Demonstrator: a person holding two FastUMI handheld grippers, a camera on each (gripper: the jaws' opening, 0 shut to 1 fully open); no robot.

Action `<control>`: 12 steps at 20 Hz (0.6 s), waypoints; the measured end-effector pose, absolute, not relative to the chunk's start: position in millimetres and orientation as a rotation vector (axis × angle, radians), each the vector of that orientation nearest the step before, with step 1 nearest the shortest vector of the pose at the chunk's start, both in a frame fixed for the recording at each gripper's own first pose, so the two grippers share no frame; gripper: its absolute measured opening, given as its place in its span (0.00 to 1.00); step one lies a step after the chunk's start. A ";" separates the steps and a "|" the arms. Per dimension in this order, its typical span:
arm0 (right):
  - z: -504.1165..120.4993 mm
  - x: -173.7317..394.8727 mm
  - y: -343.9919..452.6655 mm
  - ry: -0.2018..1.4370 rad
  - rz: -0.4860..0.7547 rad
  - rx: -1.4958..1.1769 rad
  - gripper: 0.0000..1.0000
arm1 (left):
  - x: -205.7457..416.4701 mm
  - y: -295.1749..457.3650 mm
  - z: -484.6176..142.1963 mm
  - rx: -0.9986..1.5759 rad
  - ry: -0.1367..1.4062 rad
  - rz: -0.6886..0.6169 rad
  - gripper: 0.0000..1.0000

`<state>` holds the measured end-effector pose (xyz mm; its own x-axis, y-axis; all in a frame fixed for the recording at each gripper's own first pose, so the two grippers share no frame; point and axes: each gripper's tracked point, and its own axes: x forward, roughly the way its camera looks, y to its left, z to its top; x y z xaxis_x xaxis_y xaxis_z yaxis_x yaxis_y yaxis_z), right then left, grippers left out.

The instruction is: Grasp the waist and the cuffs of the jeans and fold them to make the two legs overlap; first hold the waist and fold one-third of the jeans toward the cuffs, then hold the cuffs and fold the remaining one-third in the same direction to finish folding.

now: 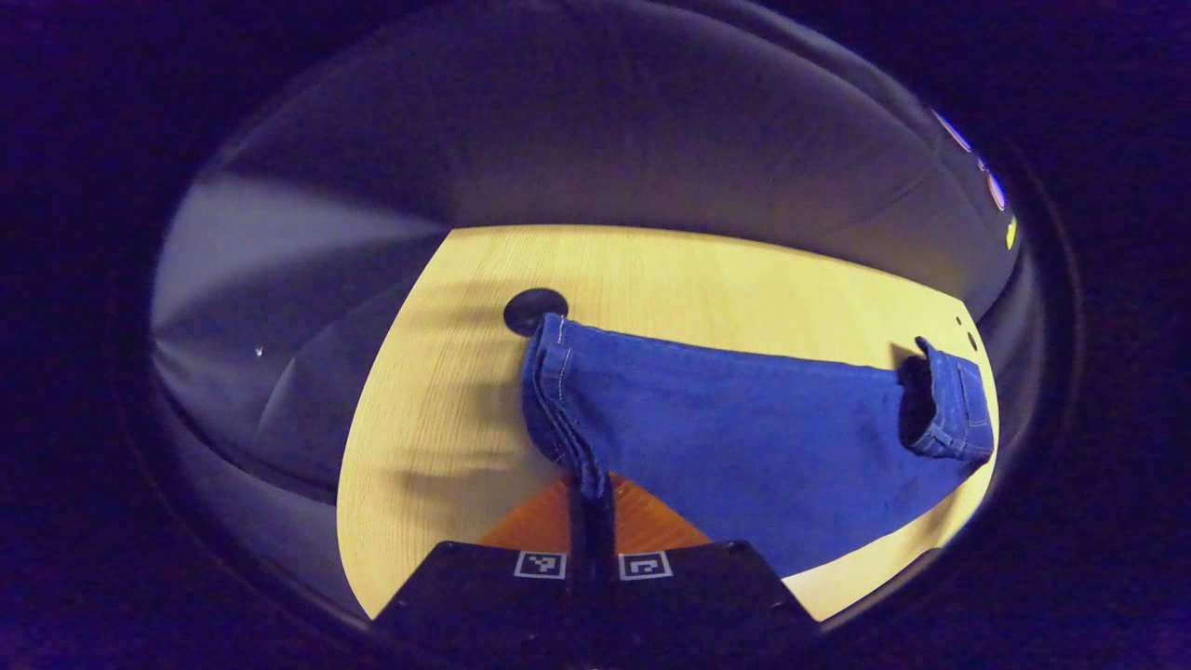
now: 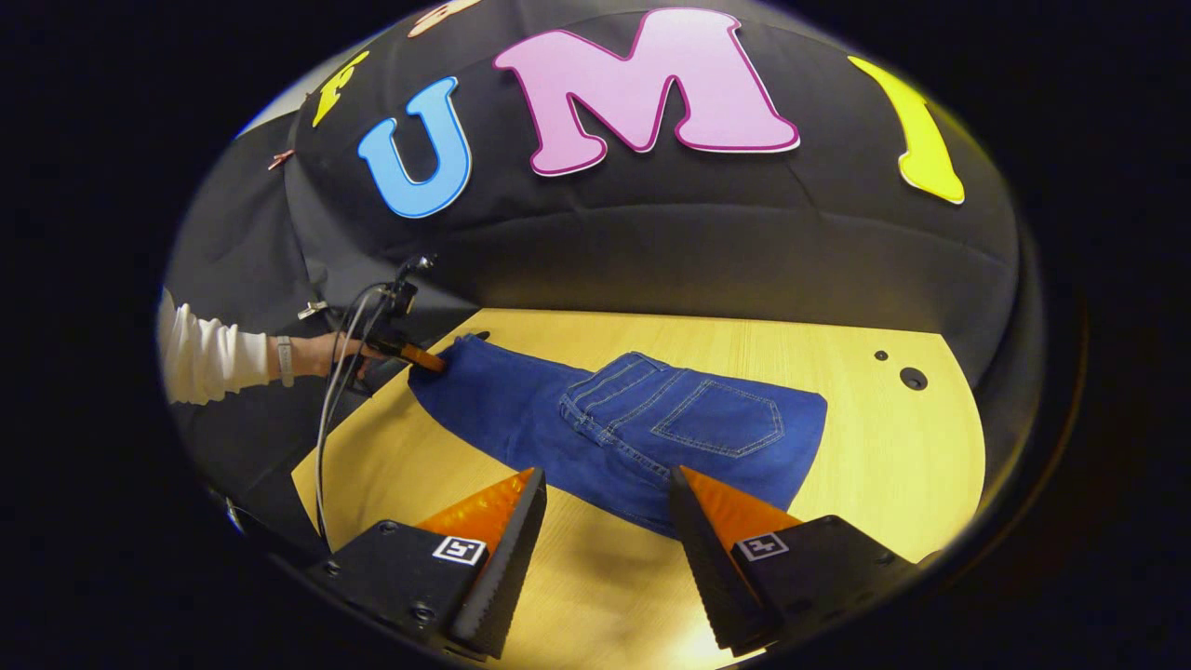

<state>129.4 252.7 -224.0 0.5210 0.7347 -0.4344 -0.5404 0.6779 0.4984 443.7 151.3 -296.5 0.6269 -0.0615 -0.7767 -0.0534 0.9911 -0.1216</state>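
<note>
The jeans [image 2: 642, 433] are spread flat on the desk [image 2: 893, 465]. Their cuffs [image 1: 568, 437] are clamped in the left tool [image 1: 593, 507], held out level by a sleeved arm [image 2: 209, 358]. The right tool [image 2: 605, 549] is held apart above the waist [image 2: 744, 456].

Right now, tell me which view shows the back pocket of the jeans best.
The right gripper view. The back pocket lies face up there with its stitching plain, beyond the open right gripper. The left gripper view shows the jeans from the cuff end, held by the left gripper, with no pocket visible.
</note>
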 end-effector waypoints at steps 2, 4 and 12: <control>-221.5 130.1 250.1 0.665 0.778 0.320 0.82 | 448.5 121.9 -241.2 -0.190 0.797 -0.091 0.06; -216.6 132.6 239.8 0.658 0.766 0.331 0.82 | 452.5 72.0 -181.8 -0.274 0.702 -0.192 0.06; -200.9 136.5 181.2 0.600 0.707 0.327 0.82 | 467.3 -202.0 -73.2 -0.250 0.519 -0.571 0.06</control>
